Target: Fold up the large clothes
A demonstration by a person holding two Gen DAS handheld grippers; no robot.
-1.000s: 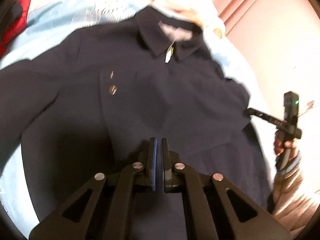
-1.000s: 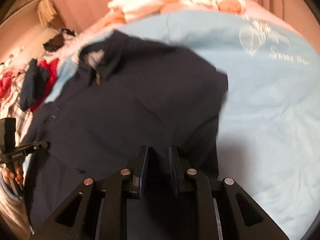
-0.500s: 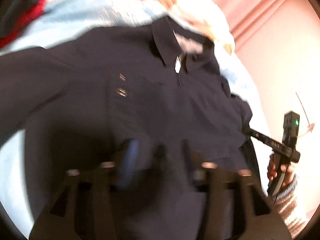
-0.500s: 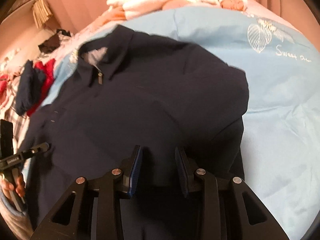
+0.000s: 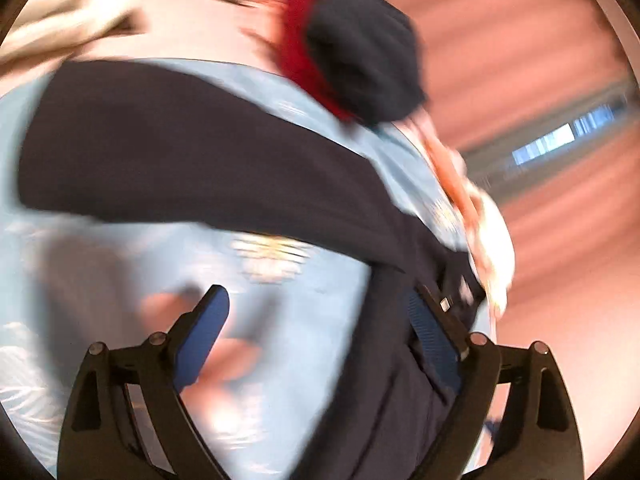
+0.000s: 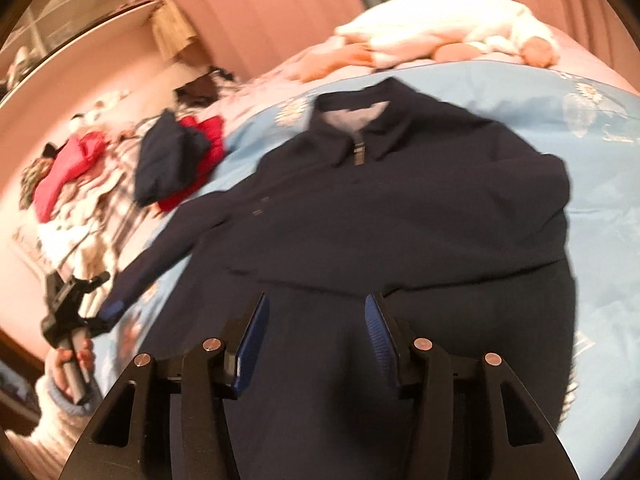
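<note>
Navy jacket [image 6: 400, 216] — no legible label; print blurred

We see pink curtains [image 6: 280, 4] behind a bed spread with a light blue floral sheet [image 6: 600, 184]. White and peach bedding [image 6: 432, 36] is heaped at its head, and a pale shelf unit [image 6: 72, 12] stands upper left.

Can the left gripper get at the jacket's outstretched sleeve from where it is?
Probably yes: the left gripper hangs open beside the navy jacket's sleeve, nothing between them; blur hides whether they touch.
</note>
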